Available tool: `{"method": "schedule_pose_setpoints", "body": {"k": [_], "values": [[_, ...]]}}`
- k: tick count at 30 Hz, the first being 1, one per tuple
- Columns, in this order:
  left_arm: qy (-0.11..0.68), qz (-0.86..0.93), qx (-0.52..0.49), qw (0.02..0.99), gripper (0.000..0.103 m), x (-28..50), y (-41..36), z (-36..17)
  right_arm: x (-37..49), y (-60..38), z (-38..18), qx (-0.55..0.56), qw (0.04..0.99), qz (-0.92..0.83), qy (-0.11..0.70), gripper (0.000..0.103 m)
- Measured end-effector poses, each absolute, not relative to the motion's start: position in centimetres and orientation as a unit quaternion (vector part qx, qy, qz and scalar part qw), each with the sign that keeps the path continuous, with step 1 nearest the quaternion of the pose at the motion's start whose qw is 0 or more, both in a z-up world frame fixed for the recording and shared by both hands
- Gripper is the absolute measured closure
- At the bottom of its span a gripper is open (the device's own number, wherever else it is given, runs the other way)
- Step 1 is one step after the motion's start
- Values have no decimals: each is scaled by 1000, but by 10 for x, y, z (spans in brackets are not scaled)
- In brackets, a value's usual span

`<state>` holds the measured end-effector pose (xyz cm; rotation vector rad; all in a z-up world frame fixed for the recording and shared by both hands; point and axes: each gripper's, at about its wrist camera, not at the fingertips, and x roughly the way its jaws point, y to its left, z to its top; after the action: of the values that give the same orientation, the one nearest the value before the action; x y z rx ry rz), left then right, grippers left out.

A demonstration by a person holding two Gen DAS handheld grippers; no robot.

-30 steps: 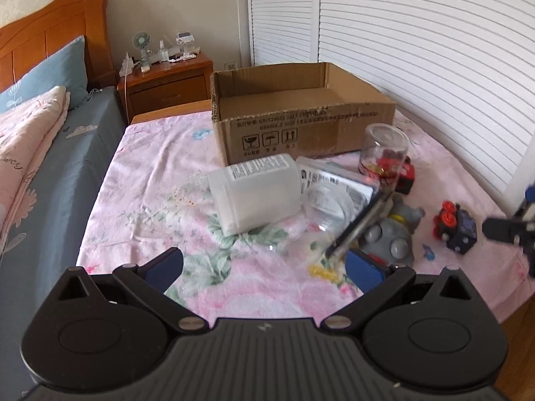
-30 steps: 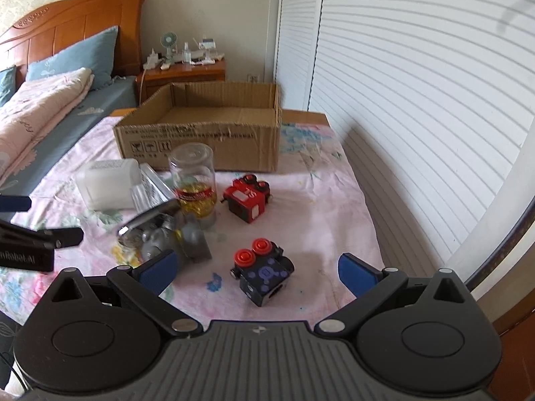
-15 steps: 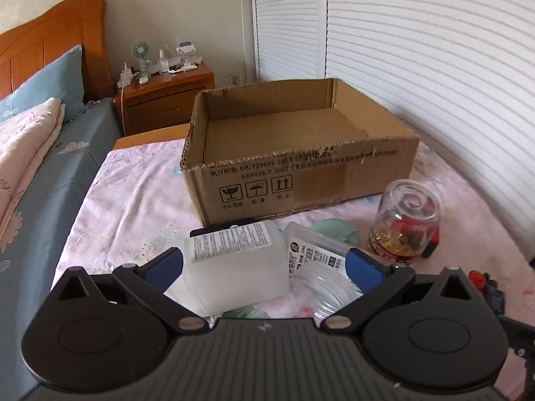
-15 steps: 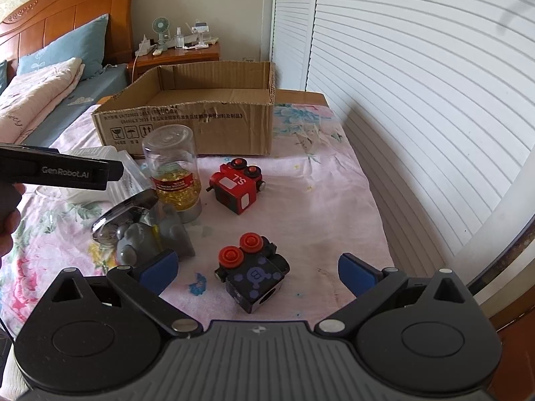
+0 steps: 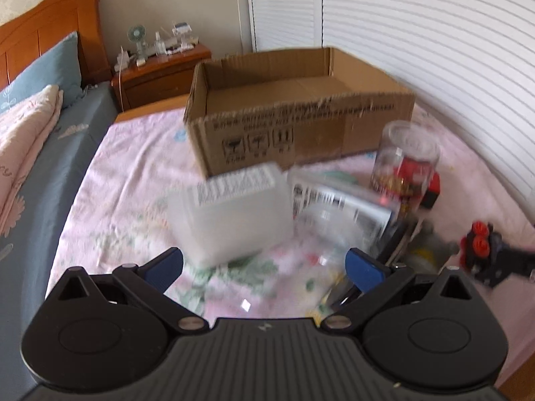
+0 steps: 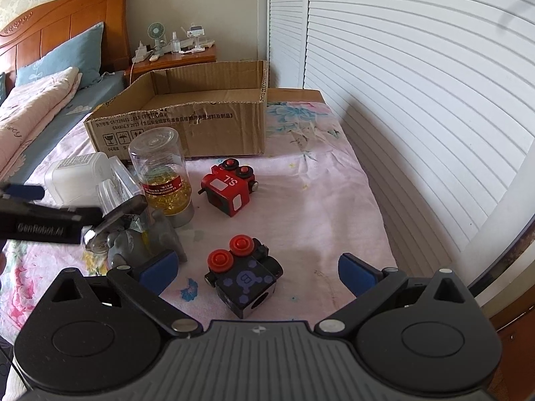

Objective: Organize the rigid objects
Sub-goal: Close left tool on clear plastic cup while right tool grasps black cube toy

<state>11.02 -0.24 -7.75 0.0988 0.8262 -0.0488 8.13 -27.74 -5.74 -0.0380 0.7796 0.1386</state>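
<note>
An open cardboard box [image 5: 301,123] [image 6: 187,123] stands at the back of a pink floral table. In front of it lie a white plastic container [image 5: 230,214] [image 6: 78,177], a clear flat case [image 5: 337,204], a clear jar with yellow capsules [image 5: 404,163] [image 6: 165,173], a red toy car [image 6: 229,190], a black toy car with red knobs [image 6: 245,274] [image 5: 478,247] and a grey toy [image 6: 133,244]. My left gripper [image 5: 264,267] is open, just short of the white container. My right gripper [image 6: 255,272] is open around the black car.
A bed with blue pillow [image 6: 60,56] and pink quilt lies to the left. A wooden nightstand [image 5: 160,70] with a small fan stands behind. White louvred doors [image 6: 401,67] run along the right. The table's right edge [image 6: 378,207] is close to the doors.
My left gripper has pulled back and lowered; its view is blurred. My right gripper has moved forward so the black car sits between its fingers.
</note>
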Motion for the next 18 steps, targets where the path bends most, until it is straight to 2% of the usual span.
{"method": "schedule_pose_setpoints", "body": {"k": [13, 18], "values": [[439, 70, 56, 894, 1, 95, 57, -95, 86, -278, -72, -47, 916, 85, 389, 0], [448, 33, 30, 893, 1, 84, 60, -89, 89, -275, -89, -88, 907, 98, 399, 0]]}}
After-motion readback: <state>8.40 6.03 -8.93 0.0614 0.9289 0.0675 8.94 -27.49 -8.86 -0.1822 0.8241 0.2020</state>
